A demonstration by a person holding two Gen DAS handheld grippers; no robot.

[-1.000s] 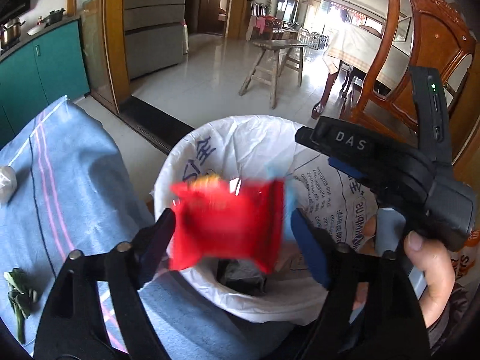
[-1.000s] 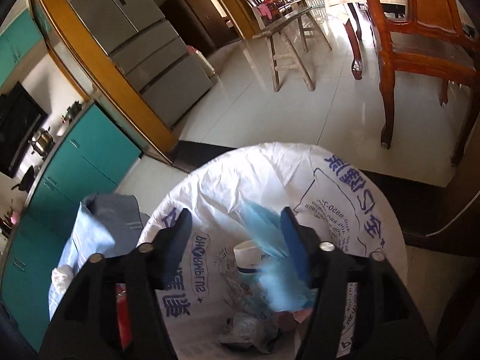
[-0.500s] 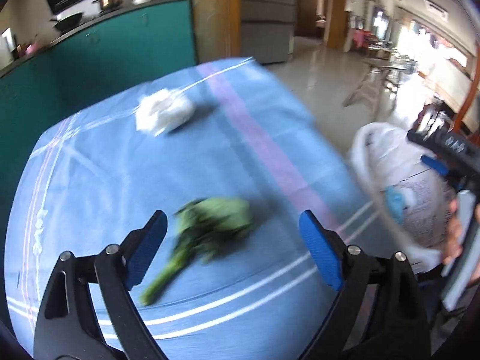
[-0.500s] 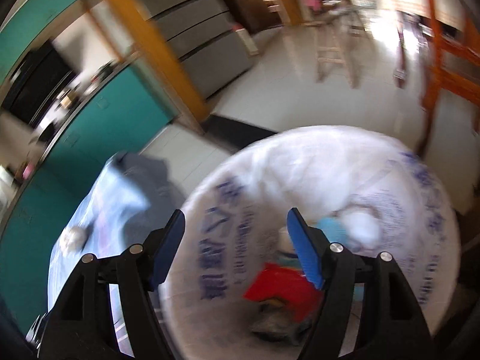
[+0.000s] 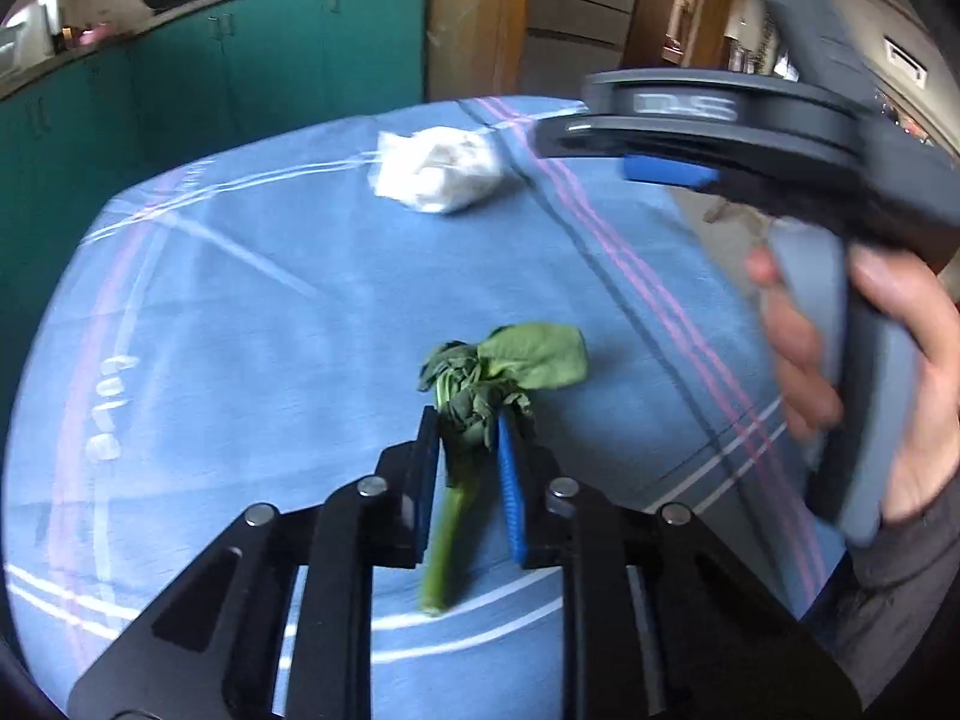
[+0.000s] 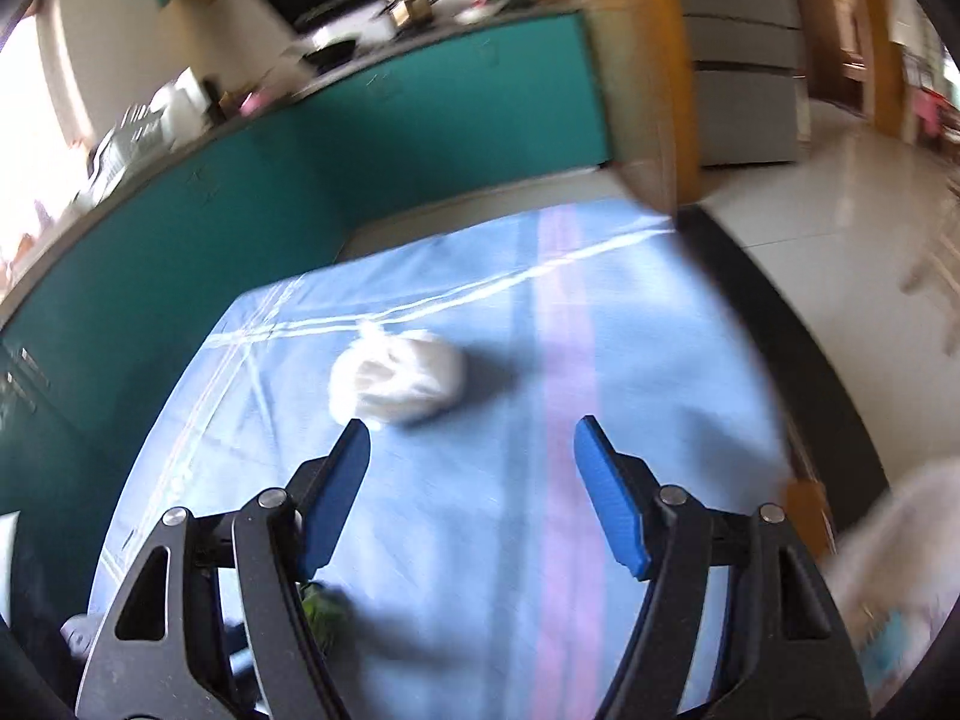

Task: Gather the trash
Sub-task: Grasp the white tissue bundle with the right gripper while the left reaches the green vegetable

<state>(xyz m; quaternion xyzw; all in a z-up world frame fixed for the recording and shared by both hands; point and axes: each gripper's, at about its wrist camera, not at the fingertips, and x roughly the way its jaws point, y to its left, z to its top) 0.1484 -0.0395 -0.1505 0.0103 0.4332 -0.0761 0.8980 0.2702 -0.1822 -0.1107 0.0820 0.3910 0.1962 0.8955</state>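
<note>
A wilted green leafy vegetable (image 5: 528, 354) lies on the blue striped tablecloth (image 5: 240, 330). My left gripper (image 5: 467, 420) is shut on its crumpled leaves and stem, and the stem runs back between the fingers. Farther back on the cloth sits a crumpled white wad (image 5: 435, 168). In the right wrist view my right gripper (image 6: 473, 426) hangs open above the cloth with nothing between its fingers, and the white wad (image 6: 399, 381) lies just beyond its left fingertip. A hand (image 5: 900, 360) holds the right gripper at the right of the left wrist view.
Teal cabinets (image 5: 240, 60) run behind the table. The white trash bag (image 6: 900, 540) shows blurred at the lower right, beside the table's right edge. A pale tiled floor (image 6: 840, 228) opens to the right, and a grey fridge (image 6: 744, 60) stands behind.
The red wrapper left my left gripper over the bag; that gripper swung to the table and shut on the green vegetable. My right gripper swung from the bag to above the white wad.
</note>
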